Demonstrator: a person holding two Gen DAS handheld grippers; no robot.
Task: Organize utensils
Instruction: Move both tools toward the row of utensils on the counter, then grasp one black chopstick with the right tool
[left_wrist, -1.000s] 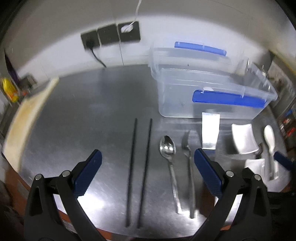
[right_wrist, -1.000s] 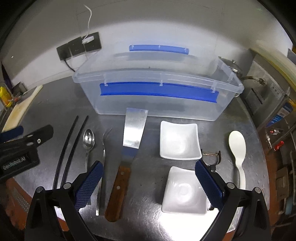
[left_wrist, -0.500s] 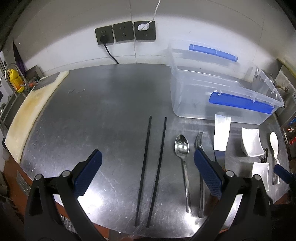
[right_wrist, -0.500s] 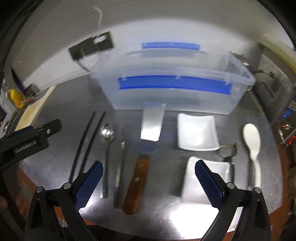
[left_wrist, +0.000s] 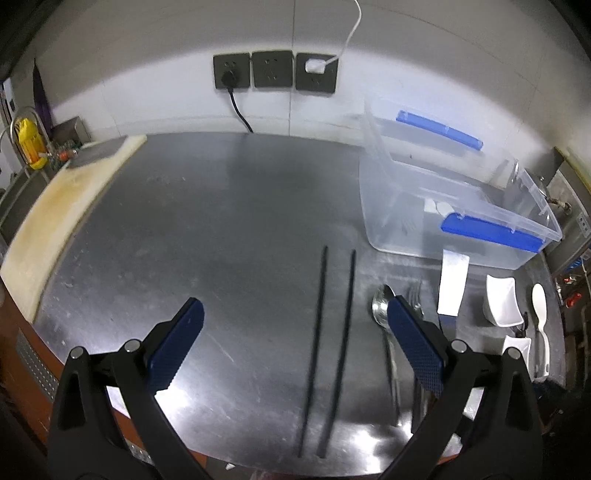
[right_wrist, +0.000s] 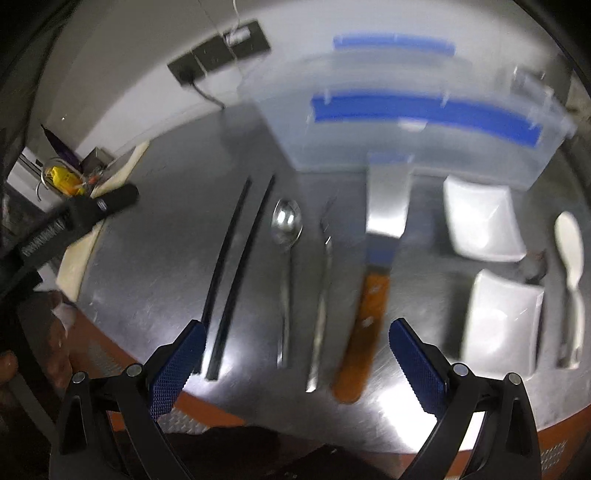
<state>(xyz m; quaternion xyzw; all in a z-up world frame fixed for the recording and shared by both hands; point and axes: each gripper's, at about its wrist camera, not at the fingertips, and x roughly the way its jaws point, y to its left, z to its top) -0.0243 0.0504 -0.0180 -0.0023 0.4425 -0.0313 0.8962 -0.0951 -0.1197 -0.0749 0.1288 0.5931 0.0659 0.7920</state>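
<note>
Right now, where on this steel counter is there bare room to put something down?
The widest bare stretch lies between the cutting board and the chopsticks, reaching back toward the wall sockets. From the spoon across to the white rice paddle, before the plastic bin, it is crowded.

My right camera is smeared: the bin (right_wrist: 424, 122), spatula (right_wrist: 373, 266) and peeler (right_wrist: 533, 266) are blurred. In my left view, my tool's right finger (left_wrist: 415, 347) covers part of the spoon (left_wrist: 380, 314) and fork (left_wrist: 415, 295). The peeler's shape I cannot make out.
</note>
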